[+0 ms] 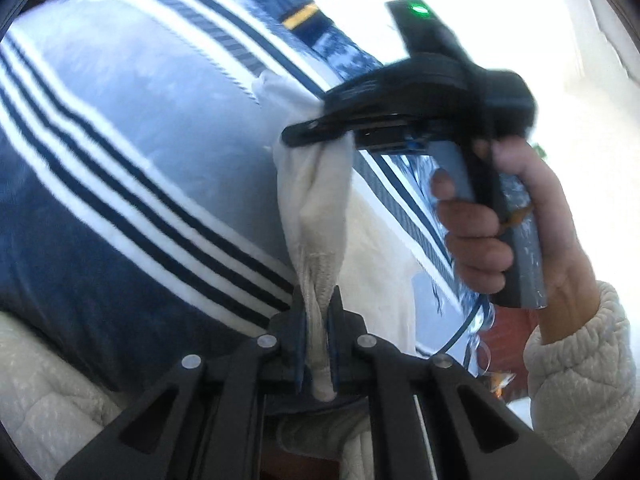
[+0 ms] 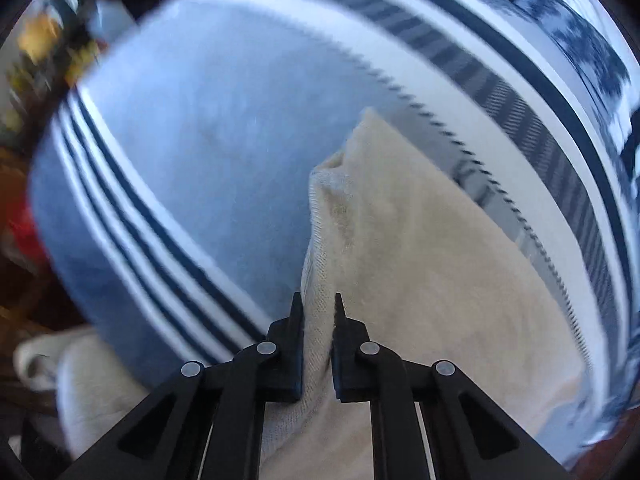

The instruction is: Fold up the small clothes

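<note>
- Left gripper (image 1: 318, 312): clamped on one end of a cream sock (image 1: 316, 208).
- Right gripper (image 2: 319, 312): clamped on the sock's other end.
- Sock held stretched between both grippers, above a blue striped blanket (image 1: 132, 128).

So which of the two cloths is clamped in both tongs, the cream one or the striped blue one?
The cream garment: both the left tongs and right tongs pinch it. The striped blue blanket just lies beneath, ungripped.

My left gripper (image 1: 318, 320) and right gripper (image 1: 320, 136) hold opposite ends of the small cream knitted cloth (image 1: 316, 196), stretched between them above the blue striped woven blanket (image 1: 132, 128).
</note>
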Available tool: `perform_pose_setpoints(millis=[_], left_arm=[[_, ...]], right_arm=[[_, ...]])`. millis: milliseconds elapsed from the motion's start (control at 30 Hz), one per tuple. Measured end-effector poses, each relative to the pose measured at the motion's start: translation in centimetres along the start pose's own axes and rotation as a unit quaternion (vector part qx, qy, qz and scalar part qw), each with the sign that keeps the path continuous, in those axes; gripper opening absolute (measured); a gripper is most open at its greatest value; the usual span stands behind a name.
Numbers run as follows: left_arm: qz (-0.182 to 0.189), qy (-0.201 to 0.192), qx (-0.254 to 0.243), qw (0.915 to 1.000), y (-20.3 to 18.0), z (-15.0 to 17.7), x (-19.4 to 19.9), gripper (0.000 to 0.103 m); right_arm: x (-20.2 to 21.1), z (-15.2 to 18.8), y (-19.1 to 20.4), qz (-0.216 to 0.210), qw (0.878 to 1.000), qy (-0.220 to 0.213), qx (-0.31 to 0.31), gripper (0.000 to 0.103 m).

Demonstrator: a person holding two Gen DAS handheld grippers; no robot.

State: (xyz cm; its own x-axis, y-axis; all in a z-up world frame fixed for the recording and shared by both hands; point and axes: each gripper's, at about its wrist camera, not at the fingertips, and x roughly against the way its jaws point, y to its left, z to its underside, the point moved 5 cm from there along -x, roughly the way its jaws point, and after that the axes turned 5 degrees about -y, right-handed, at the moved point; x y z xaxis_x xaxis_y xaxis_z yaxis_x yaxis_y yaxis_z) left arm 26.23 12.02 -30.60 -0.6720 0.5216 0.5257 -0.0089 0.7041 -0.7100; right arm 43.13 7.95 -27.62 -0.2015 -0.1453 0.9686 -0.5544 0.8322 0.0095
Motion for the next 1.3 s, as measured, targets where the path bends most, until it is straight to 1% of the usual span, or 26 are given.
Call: perform_pose_setpoints(millis=[67,133,167,200,267,333,367,467,500,567,700,767,800,867,933,967,1033,1100,1133,1200,1267,1300], left_arm=[[-0.004,0.004,-0.039,0.9992,-3.2,0.8,0.2,0.008],[-0.011,0.004,-0.072,0.9973,-5.9,1.3,0.3,0.008],[-0.012,0.007,-0.089,0.9959,-7.8,1.8,0.1,0.008],[-0.011,0.01,-0.099,0.995,-9.0,2.1,0.0,0.008],[-0.014,0.016,-0.124,0.9921,-11.2,2.4,-0.2,0.008],[-0.023,0.017,-0.162,0.9865,-13.8,3.0,-0.8,0.008],[-0.024,0.02,-0.18,0.9832,-15.4,3.4,-1.4,0.008],[-0.019,0.037,-0.209,0.9771,-18.5,4.4,-3.3,0.008],[-0.017,0.043,-0.218,0.9749,-19.5,4.8,-3.8,0.008],[-0.019,0.055,-0.236,0.9699,-20.8,5.8,-5.3,0.008],[-0.025,0.093,-0.272,0.9575,-23.2,8.5,-10.4,0.008],[-0.03,0.111,-0.285,0.9515,-23.7,9.8,-12.4,0.008],[-0.034,0.12,-0.291,0.9485,-23.9,10.5,-13.5,0.008],[-0.044,0.137,-0.303,0.942,-24.2,12.0,-15.7,0.008],[-0.061,0.154,-0.325,0.9311,-23.8,13.4,-18.1,0.008],[-0.076,0.167,-0.332,0.9253,-23.2,14.2,-19.5,0.008],[-0.085,0.187,-0.331,0.9211,-22.2,15.3,-21.3,0.008],[-0.095,0.199,-0.329,0.9182,-21.3,16.1,-22.6,0.008],[-0.099,0.203,-0.327,0.9176,-20.9,16.4,-22.9,0.008],[-0.099,0.203,-0.327,0.9176,-20.6,16.8,-23.0,0.008],[-0.095,0.202,-0.329,0.9175,-20.5,17.0,-22.8,0.009],[-0.094,0.204,-0.328,0.9174,-20.4,16.9,-22.9,0.009]], right_arm=[[2.9,1.1,-1.5,-0.045,0.998,-0.04,-0.021,0.008],[5.9,3.2,-3.9,-0.086,0.992,-0.079,-0.048,0.008],[6.6,3.7,-2.9,-0.1,0.989,-0.092,-0.059,0.008],[7.8,4.7,-3.8,-0.116,0.985,-0.107,-0.07,0.008],[9.9,6.6,-6.2,-0.15,0.973,-0.143,-0.097,0.008],[12.0,9.0,-8.9,-0.179,0.959,-0.176,-0.129,0.008],[12.8,9.7,-9.5,-0.186,0.954,-0.189,-0.139,0.008],[14.9,13.6,-13.2,-0.207,0.934,-0.23,-0.177,0.008],[14.6,14.1,-14.0,-0.214,0.928,-0.238,-0.19,0.008],[14.9,16.6,-16.4,-0.231,0.914,-0.255,-0.217,0.008],[13.6,20.4,-21.3,-0.26,0.886,-0.274,-0.271,0.008],[13.0,22.0,-23.4,-0.272,0.873,-0.279,-0.293,0.008],[12.7,22.7,-24.3,-0.276,0.869,-0.281,-0.301,0.008],[11.4,24.1,-26.1,-0.29,0.856,-0.283,-0.322,0.008],[9.8,25.4,-27.7,-0.299,0.844,-0.285,-0.343,0.009],[8.5,26.2,-28.5,-0.305,0.835,-0.285,-0.358,0.009],[6.5,27.2,-30.3,-0.315,0.821,-0.278,-0.387,0.009],[3.6,28.5,-31.4,-0.311,0.814,-0.263,-0.414,0.01],[2.4,29.0,-31.8,-0.312,0.809,-0.258,-0.427,0.01],[0.7,30.0,-32.0,-0.324,0.793,-0.254,-0.448,0.01],[0.0,31.0,-32.2,-0.338,0.775,-0.263,-0.465,0.01],[0.1,31.4,-32.2,-0.343,0.77,-0.267,-0.467,0.01]])
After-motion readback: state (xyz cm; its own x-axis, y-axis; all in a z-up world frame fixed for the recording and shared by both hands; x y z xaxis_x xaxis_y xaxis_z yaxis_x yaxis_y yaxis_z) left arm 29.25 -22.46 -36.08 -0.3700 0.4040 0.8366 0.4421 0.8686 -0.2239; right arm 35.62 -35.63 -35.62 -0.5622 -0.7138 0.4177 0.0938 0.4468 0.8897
